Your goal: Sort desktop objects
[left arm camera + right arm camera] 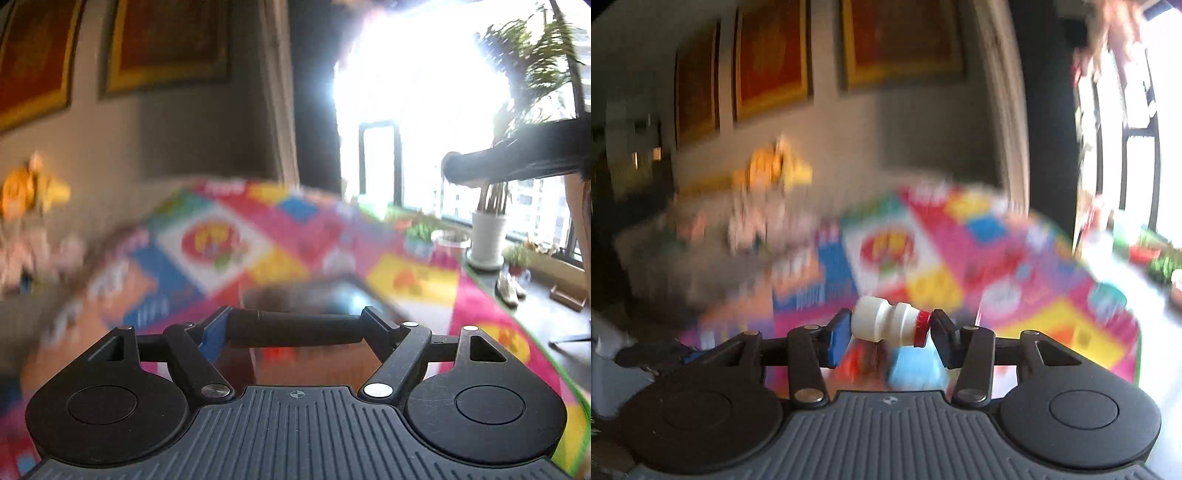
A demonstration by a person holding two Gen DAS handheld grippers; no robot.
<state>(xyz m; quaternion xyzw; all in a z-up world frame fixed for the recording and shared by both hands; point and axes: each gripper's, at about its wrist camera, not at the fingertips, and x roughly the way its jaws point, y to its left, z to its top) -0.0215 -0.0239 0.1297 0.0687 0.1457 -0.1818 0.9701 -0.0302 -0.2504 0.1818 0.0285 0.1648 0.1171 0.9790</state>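
A: The right gripper (890, 332) pinches a bottle (886, 325) end to end, cap on one pad, above the mat (1052, 325); it could pivot out.

B: The left gripper (295, 328) clamps a dark bar (295, 326), perhaps a marker. Blur hides the box (332, 295) below.

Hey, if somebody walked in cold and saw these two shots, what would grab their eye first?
Probably the small white bottle with a red cap, held sideways between the right gripper pads in the middle of the right view. The left gripper clamps a dark cylinder end to end the same way. Behind both lies a loud, colourful play mat, with a glaring window at upper right.
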